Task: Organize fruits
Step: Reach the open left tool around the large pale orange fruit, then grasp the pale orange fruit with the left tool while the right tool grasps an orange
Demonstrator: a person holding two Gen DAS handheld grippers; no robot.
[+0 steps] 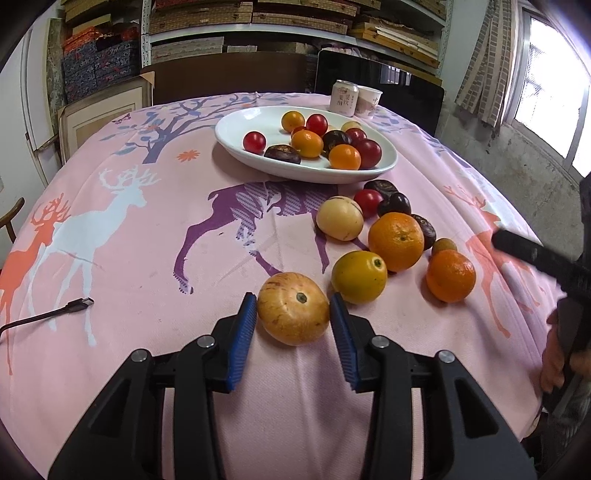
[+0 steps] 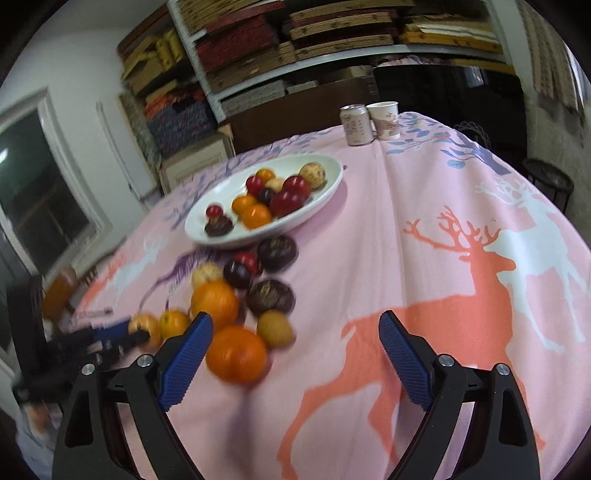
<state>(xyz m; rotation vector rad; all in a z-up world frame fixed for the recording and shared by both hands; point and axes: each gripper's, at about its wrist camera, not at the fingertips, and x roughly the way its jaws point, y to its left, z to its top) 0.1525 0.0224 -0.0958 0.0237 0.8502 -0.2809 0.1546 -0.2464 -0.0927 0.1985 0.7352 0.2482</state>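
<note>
On pink deer-print tablecloth (image 1: 147,258), before stacked shelves (image 1: 258,22)

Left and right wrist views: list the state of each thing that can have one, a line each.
Left gripper: closed on the speckled yellow-orange round fruit, which sits on the pink deer-print tablecloth.
Right gripper: open, empty, pads either side of bare cloth.
White oval plate: partly filled with small fruits.
Drink can: upright.
Paper cup: upright beside the can.
Black cable: unplugged, lying loose.

right gripper (image 2: 295,345) jaws wide apart, orange (image 2: 236,354) beside left jaw, white plate (image 2: 321,199) of fruit beyond
</note>
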